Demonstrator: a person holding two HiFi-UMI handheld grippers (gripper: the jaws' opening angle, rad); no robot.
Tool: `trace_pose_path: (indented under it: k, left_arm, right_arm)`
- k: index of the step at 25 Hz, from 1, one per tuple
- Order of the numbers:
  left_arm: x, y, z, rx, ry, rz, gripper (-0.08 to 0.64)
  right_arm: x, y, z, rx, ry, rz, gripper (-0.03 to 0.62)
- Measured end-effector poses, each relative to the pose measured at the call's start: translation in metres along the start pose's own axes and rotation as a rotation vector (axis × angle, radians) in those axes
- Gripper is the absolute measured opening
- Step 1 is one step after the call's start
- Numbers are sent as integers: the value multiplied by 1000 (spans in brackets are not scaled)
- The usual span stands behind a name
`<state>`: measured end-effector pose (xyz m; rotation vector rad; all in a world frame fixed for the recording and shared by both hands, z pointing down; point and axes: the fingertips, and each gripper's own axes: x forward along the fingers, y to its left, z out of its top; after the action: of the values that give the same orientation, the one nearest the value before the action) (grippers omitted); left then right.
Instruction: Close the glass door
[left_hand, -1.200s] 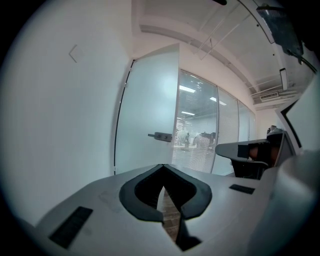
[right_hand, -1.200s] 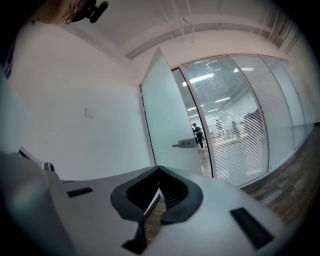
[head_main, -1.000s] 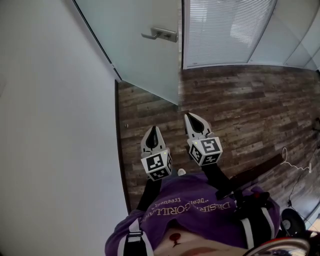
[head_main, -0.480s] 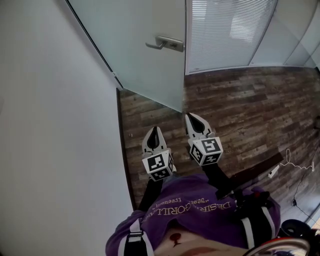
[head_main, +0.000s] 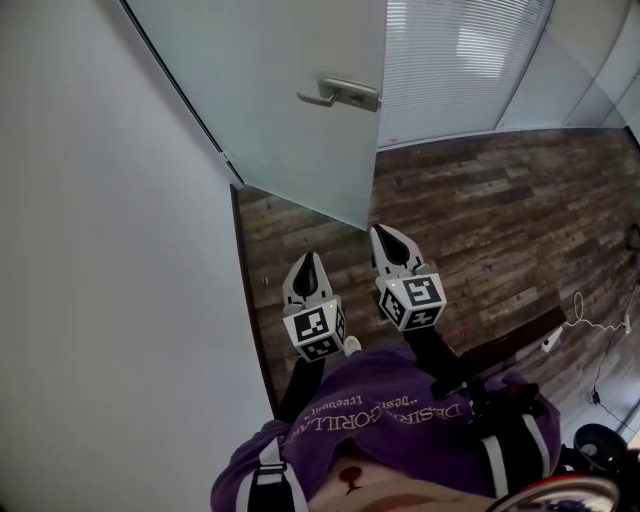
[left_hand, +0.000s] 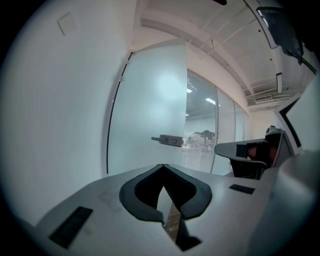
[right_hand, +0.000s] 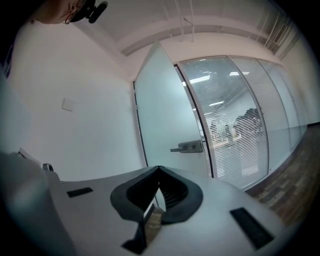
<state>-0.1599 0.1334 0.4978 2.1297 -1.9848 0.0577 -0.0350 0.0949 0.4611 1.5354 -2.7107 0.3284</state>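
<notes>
Wood floor (head_main: 480, 220) | glass door (head_main: 290, 110) open — handle (head_main: 340, 94) untouched | left gripper (head_main: 308, 259) jaws pressed together | right gripper (head_main: 386, 233) jaws pressed together

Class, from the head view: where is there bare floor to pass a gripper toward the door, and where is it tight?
Free: the wide floor right of the right gripper, bordered by the blinds above and the cable far right. Tight: the floor wedge between wall and door, ahead of the left gripper.

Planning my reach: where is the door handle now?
In the head view the door handle is at top centre, near the right edge of the glass door, just left of the blinds.
</notes>
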Motion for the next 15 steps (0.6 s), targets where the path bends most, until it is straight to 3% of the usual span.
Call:
trace_pose_path:
  k: [15]
  left_arm:
    - [51, 14, -10, -43, 40, 0, 2]
  right_arm:
    - [47, -21, -10, 10, 39, -10, -9]
